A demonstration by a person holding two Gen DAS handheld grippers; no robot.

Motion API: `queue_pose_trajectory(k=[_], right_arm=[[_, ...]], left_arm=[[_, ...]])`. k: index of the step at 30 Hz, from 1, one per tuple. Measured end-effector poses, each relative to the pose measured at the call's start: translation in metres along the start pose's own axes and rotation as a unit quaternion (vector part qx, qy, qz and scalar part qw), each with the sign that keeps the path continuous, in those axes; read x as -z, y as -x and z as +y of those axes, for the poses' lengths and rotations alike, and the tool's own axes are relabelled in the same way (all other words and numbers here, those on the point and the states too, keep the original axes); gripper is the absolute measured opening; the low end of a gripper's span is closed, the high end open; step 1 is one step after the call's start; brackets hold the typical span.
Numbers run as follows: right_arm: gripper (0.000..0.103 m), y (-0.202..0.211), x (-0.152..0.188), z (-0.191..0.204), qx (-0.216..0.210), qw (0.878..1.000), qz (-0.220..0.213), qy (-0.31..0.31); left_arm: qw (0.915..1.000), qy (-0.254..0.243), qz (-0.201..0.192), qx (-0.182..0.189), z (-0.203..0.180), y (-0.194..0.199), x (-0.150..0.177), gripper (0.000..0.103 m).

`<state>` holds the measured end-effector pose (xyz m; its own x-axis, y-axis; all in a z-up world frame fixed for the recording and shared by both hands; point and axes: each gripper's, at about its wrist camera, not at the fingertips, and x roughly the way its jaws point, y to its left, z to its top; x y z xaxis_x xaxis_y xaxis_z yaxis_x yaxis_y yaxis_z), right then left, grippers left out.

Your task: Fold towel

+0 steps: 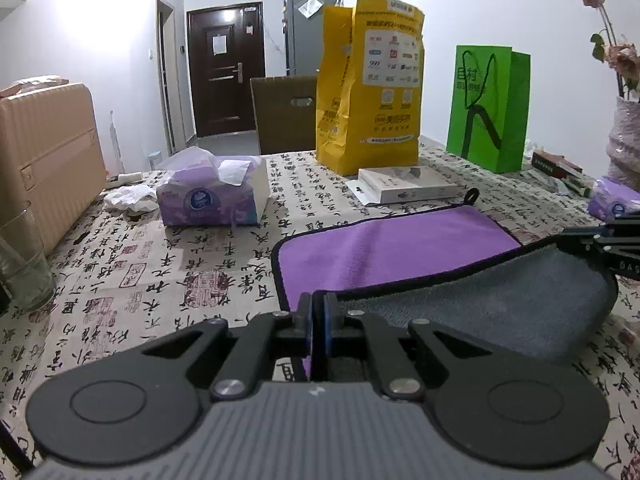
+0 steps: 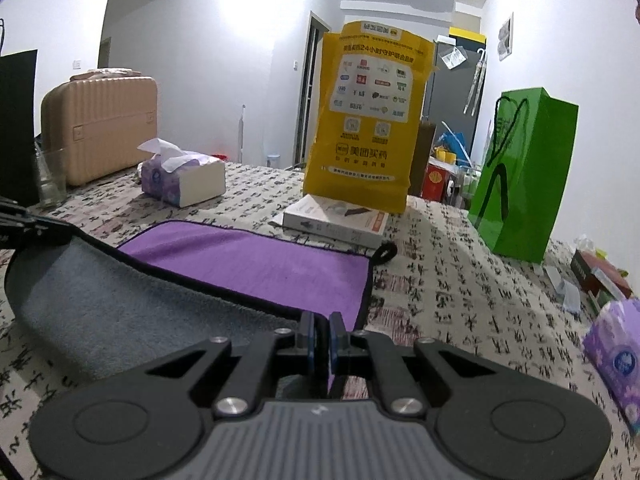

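A purple towel [image 1: 384, 248] with a grey underside and black trim lies on the calligraphy-print tablecloth [image 1: 160, 280]. Its near edge is lifted, showing the grey side [image 1: 500, 300]. My left gripper [image 1: 319, 304] is shut on the towel's near left corner. My right gripper [image 2: 322, 324] is shut on the near right corner of the towel [image 2: 256, 264]; it also shows at the right edge of the left wrist view [image 1: 600, 244]. The raised grey edge [image 2: 120, 304] sags between the two grippers. A black hanging loop [image 2: 385, 251] sits at the far right corner.
Beyond the towel stand a yellow paper bag [image 1: 372, 88], a white flat box [image 1: 408, 190] and a green gift bag [image 1: 490, 108]. A tissue box [image 1: 212, 196] and beige suitcase [image 1: 44, 156] are at the left, a glass [image 1: 24, 264] nearer. Another tissue pack [image 2: 616, 360] lies right.
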<state>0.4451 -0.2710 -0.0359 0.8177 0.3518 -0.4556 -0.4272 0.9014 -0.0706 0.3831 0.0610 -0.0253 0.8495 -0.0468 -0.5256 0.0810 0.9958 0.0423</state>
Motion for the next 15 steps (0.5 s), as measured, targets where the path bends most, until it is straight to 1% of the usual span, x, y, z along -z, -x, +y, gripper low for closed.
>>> queue_pose_trajectory(k=[4, 15], right_arm=[[0.007, -0.010, -0.006, 0.000, 0.000, 1.000, -0.007, 0.007], [0.007, -0.037, -0.020, -0.007, 0.004, 1.000, -0.015, 0.023]], left_arm=[[1.0000, -0.002, 0.006, -0.006, 0.002, -0.009, -0.003, 0.006], [0.9998, -0.013, -0.009, -0.016, 0.008, -0.033, -0.022, 0.006]])
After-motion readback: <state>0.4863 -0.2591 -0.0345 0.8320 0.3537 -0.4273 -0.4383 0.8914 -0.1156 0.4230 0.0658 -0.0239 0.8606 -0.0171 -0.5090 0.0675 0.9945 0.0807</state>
